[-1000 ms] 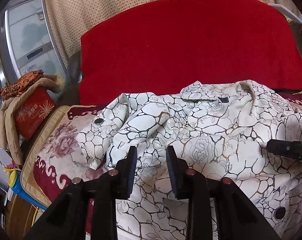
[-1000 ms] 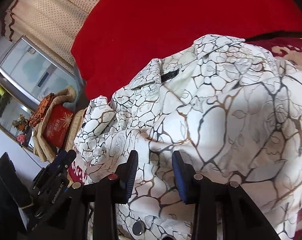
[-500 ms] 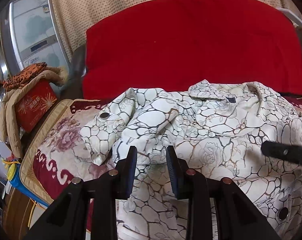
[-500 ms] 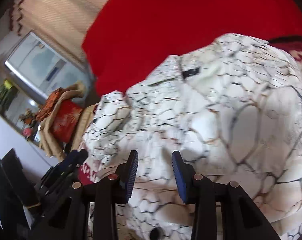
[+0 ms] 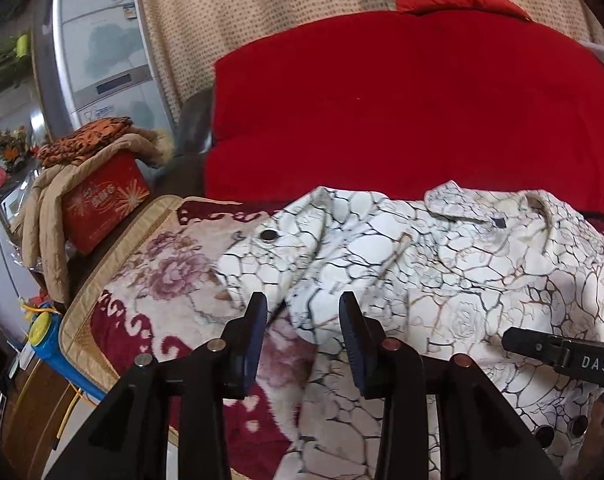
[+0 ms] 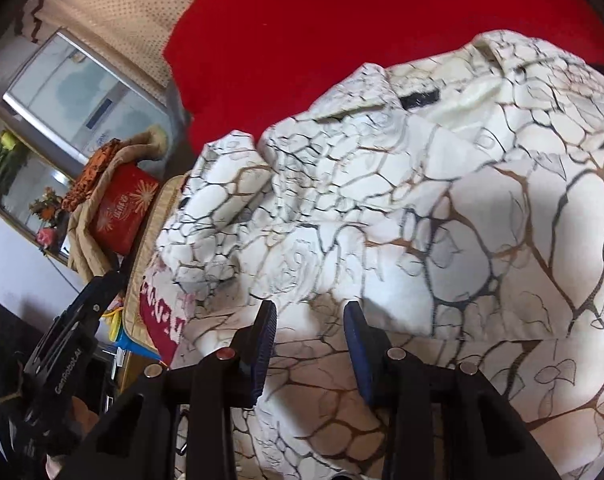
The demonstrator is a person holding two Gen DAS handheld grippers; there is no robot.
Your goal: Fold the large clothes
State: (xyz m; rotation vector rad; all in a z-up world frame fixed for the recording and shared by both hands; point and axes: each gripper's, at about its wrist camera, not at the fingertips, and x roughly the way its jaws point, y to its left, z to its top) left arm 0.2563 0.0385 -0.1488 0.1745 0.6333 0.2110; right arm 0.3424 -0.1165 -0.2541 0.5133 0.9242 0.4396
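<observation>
The white crackle-print coat (image 5: 441,280) is lying crumpled on the floral bedspread (image 5: 162,280), directly ahead of both tools. The left gripper (image 5: 303,312) is hovering with jaws wide, empty; the right gripper (image 6: 309,320) is likewise gaping, gripping nothing.

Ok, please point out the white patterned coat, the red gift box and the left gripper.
white patterned coat (image 5: 461,272), left wrist view, its chest panel.
red gift box (image 5: 102,204), left wrist view, its front face.
left gripper (image 5: 303,308), left wrist view, between its fingertips.

Bare floral blanket (image 5: 170,276) left of the coat (image 5: 441,280) looks passable; red cushion (image 5: 401,120) walls the back
</observation>
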